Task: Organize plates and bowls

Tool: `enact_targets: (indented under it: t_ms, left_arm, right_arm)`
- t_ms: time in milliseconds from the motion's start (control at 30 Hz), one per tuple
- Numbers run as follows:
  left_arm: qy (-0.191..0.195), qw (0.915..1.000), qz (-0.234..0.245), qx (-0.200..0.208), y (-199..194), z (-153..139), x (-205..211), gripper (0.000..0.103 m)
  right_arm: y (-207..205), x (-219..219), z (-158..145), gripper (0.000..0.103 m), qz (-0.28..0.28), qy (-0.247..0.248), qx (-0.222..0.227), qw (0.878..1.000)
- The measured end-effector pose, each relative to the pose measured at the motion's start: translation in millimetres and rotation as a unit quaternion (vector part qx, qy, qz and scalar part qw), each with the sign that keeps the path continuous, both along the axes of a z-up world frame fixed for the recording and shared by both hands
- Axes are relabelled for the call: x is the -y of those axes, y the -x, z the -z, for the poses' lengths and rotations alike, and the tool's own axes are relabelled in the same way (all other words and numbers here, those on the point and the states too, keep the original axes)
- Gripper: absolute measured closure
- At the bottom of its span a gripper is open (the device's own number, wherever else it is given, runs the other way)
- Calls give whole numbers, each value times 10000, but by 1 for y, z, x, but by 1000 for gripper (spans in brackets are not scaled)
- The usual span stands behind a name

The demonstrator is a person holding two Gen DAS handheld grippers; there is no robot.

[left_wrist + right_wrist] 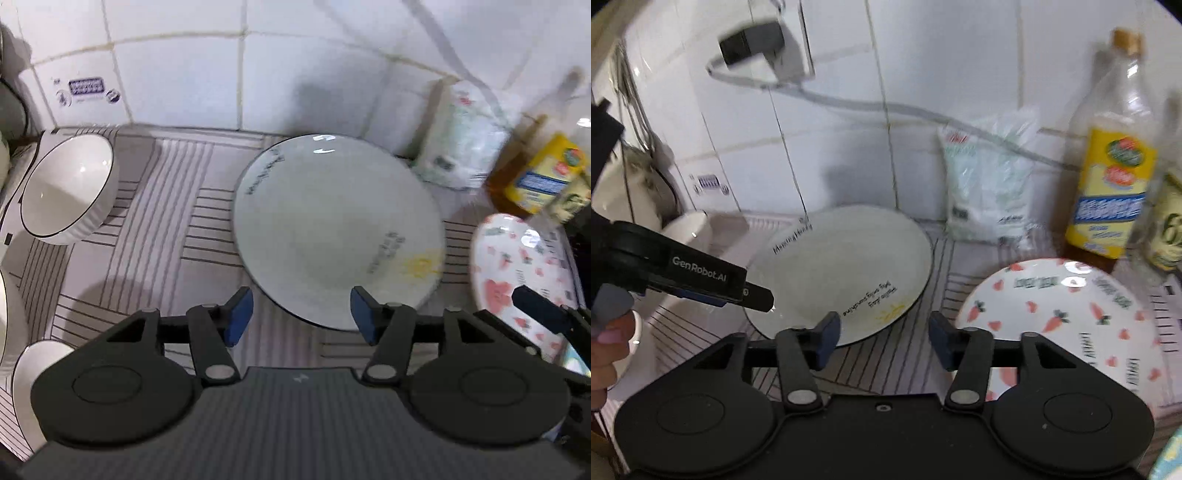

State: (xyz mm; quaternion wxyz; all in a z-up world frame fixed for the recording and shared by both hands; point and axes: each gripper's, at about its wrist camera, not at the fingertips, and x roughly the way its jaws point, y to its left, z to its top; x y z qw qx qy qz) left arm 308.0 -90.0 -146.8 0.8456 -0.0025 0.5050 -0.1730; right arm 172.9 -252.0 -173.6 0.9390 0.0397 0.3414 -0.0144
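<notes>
White-tiled wall behind striped worktop (155, 221). My left tongs (301, 314) and right tongs (882, 339), both released, hover over empty white plate (332, 229); carrot-print bowl (1071, 314) empty, edge cut off; bottle (1112, 177) blurred.

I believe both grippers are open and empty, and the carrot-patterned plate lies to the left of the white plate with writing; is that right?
Not quite: the carrot-patterned plate lies to the right of the white plate with writing, as the right wrist view shows. The left gripper and right gripper are indeed open and empty.
</notes>
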Motion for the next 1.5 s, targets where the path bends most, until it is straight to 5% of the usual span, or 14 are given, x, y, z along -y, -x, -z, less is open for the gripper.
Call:
enact_targets:
  t_ms: [400, 700, 1100, 1267, 1500]
  left_arm:
    - [209, 9981, 569, 148, 58, -61, 34, 34]
    - [-332, 9917, 1032, 690, 109, -92, 72, 34]
    - [-426, 9887, 1431, 136, 141, -61, 124, 33]
    - [-531, 9835, 1572, 715, 148, -45, 144, 31]
    - [-608, 9869, 1379, 580, 131, -15, 159, 27]
  right_arm:
    - [84, 35, -69, 38, 85, 85, 510, 9986]
    - [127, 55, -95, 39, 251, 237, 709, 9969]
    - [164, 93, -85, 38, 891, 411, 597, 9934]
    - [167, 104, -67, 38, 996, 357, 504, 9931]
    - [157, 118, -37, 37, 1076, 375, 531, 9921]
